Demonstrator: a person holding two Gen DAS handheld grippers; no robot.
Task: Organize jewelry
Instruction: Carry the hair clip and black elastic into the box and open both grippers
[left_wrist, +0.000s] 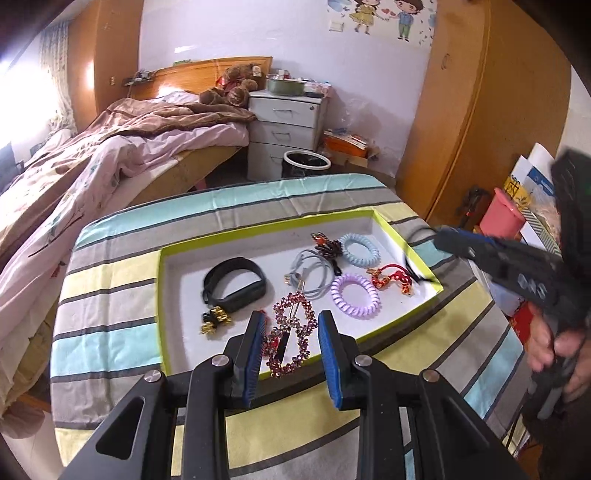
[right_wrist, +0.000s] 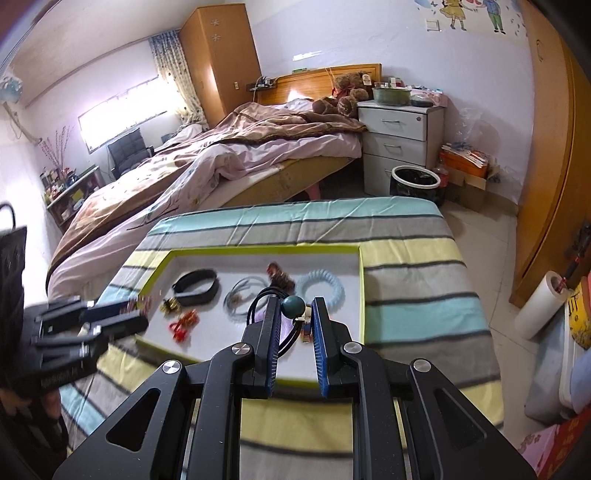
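A white tray with a lime rim (left_wrist: 164, 295) (right_wrist: 360, 288) lies on the striped table. In it are a black band (left_wrist: 236, 286), a grey cord loop (left_wrist: 312, 275), a pale blue coil tie (left_wrist: 360, 249), a purple coil tie (left_wrist: 354, 295), a red knot ornament (left_wrist: 391, 280), a small black-and-gold clip (left_wrist: 216, 319) and a pink rhinestone hair clip (left_wrist: 291, 336). My left gripper (left_wrist: 290, 321) is open, its fingers either side of the rhinestone clip. My right gripper (right_wrist: 293, 308) is shut on a black cord with a green bead (right_wrist: 293, 306), held over the tray's near right part.
The table carries a striped cloth (left_wrist: 110, 266). A bed (left_wrist: 110, 147) lies to the left, a white drawer unit (left_wrist: 284, 129) and a black bin (left_wrist: 304, 162) stand behind. A wooden wardrobe (left_wrist: 461, 110) and clutter stand at the right.
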